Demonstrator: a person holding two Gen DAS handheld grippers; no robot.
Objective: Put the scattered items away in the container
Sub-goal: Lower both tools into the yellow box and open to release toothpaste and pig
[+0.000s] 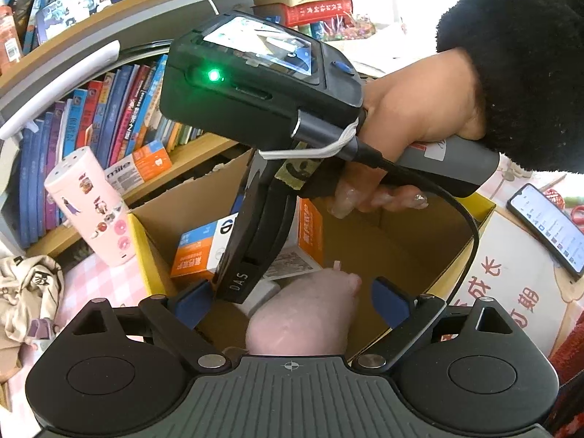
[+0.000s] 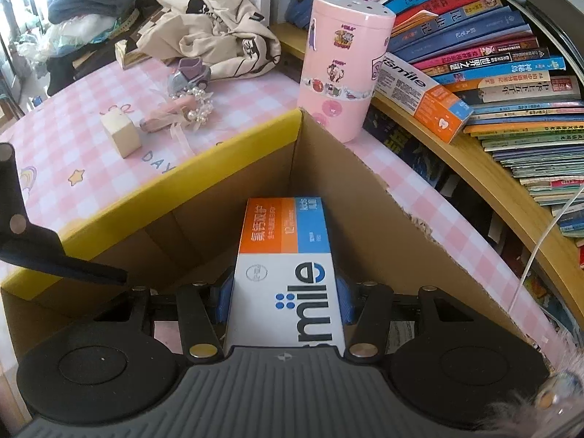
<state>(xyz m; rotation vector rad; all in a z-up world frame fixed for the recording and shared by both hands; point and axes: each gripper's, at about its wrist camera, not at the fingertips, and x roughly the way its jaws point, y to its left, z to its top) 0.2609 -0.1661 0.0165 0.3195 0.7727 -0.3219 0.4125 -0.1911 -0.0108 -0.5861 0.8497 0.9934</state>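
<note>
Right gripper clamped on a white, orange and blue toothpaste box, held low inside the cardboard box near its far corner. Left gripper spread wide and empty above the same cardboard box, over a pink plush toy lying inside. On the pink checked table left of the cardboard box: a small cream cube, a pearl hair accessory; a pink stickered canister stands at the far corner.
</note>
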